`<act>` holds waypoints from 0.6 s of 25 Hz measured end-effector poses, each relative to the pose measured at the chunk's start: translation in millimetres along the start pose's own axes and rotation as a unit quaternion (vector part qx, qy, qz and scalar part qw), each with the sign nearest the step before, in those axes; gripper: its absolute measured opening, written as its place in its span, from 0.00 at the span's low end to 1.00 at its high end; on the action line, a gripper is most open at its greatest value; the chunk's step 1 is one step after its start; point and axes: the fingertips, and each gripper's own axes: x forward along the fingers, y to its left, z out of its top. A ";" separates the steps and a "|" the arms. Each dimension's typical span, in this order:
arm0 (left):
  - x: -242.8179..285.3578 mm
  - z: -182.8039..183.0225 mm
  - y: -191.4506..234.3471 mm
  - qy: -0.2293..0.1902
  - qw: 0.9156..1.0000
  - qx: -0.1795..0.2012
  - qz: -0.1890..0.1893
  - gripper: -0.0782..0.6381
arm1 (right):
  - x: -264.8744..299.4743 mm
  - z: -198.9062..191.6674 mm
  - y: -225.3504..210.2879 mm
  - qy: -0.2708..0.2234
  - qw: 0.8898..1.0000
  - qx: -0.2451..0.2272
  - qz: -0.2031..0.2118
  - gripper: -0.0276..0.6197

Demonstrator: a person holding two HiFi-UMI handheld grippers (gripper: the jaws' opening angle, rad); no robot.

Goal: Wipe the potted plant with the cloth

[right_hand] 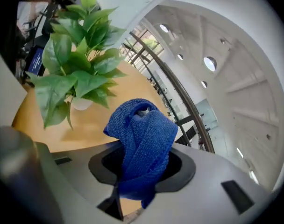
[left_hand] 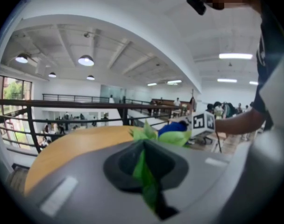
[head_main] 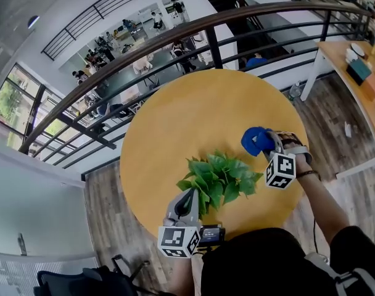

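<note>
Beside the railing (head_main: 175, 36), the plant (head_main: 221, 176) is being steadied on the surface (head_main: 175, 116): a thin, tearable leaf (left_hand: 142, 167) is being pinched by the left tool (head_main: 190, 197), and the soft, light cloth (head_main: 255, 140) is being clamped in the right tool (head_main: 271, 143) nearby.

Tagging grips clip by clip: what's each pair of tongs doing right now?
Left tongs: shut on a leaf of the plant.
Right tongs: shut on the blue cloth.

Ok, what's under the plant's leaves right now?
In the right gripper view, a white pot sits on the table beneath them. In the head view the leaves cover it completely; any soil is hidden.
</note>
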 end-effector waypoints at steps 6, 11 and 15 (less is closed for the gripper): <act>8.2 9.5 -3.1 -0.013 1.000 -0.023 -0.004 0.11 | -102.5 83.5 8.3 -0.189 0.978 0.083 0.032 0.30; 13.3 14.3 -1.7 -0.024 0.999 -0.040 -0.013 0.11 | -103.1 73.5 81.6 -0.147 0.987 -0.017 0.062 0.30; 13.8 16.3 -1.8 -0.021 0.999 -0.033 -0.017 0.11 | -77.4 12.0 73.1 -0.045 0.998 -0.034 0.025 0.30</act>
